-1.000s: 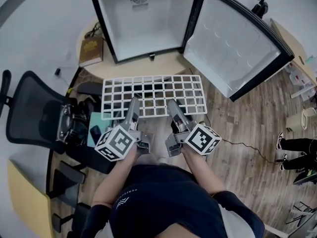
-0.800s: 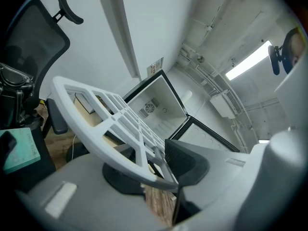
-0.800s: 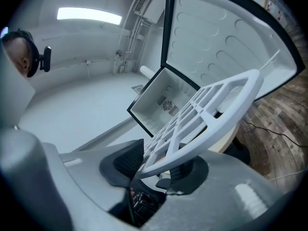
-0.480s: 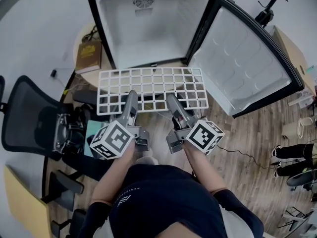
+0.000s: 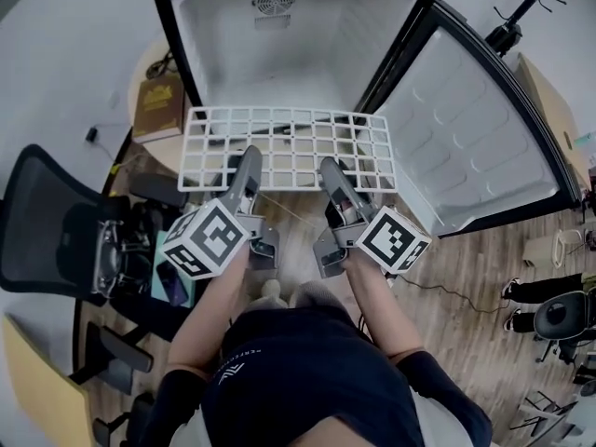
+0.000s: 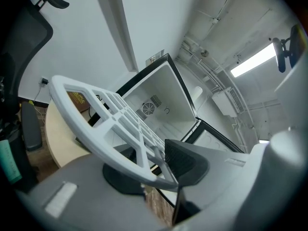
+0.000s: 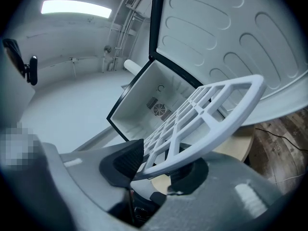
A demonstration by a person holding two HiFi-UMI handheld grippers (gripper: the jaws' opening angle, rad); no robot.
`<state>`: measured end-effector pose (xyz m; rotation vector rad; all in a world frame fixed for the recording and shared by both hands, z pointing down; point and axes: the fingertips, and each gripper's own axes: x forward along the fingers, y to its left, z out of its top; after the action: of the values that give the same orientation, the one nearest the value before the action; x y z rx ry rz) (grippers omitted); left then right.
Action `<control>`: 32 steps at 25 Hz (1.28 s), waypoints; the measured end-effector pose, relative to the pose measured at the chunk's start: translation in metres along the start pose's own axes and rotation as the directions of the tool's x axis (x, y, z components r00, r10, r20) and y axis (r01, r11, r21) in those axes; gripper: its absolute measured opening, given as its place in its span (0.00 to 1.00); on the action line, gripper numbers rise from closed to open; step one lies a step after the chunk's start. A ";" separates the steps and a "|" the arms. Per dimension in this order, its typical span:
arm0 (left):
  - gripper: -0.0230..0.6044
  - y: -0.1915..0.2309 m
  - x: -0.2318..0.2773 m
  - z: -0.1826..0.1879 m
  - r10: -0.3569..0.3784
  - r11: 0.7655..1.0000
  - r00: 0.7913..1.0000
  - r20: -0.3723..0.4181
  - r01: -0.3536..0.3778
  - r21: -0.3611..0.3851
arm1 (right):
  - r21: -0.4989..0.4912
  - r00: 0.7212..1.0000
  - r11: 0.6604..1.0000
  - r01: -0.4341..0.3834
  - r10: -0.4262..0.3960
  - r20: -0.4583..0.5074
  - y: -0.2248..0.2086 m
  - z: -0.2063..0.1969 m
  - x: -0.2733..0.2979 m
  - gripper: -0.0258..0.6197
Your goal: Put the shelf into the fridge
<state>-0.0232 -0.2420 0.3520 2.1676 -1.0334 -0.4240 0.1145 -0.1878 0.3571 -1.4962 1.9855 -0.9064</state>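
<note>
The white grid shelf is held level in the air in front of the open fridge, its far edge at the fridge's lower lip. My left gripper is shut on the shelf's near edge, left of middle. My right gripper grips the same edge further right, and its jaws are closing on it. In the left gripper view the shelf runs out from between my jaws toward the fridge's fan. The right gripper view shows the shelf clamped in my jaws.
The fridge door stands wide open to the right. The fridge sits on a round wooden table with a brown book at its left. A black office chair stands left of the person. The floor is wood.
Both grippers have carried the shelf forward toward the fridge. Its far edge has gone from short of the table to the fridge's mouth, and the fridge fills more of the head view.
</note>
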 end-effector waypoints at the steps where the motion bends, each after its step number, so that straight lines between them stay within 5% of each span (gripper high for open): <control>1: 0.25 -0.001 0.004 -0.002 0.000 1.000 1.000 -0.002 0.000 -0.010 | -0.001 1.000 1.000 0.001 -0.001 -0.002 -0.002 0.004 0.002 0.25; 32: 0.25 0.001 0.070 0.012 0.116 0.992 0.987 0.108 -0.109 -0.069 | 0.007 0.982 0.993 -0.119 0.119 -0.147 -0.029 0.060 0.071 0.24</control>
<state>0.0133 -0.3021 0.3445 2.0380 -1.1820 -0.5231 0.1564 -0.2736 0.3403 -1.3290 2.1563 -0.9890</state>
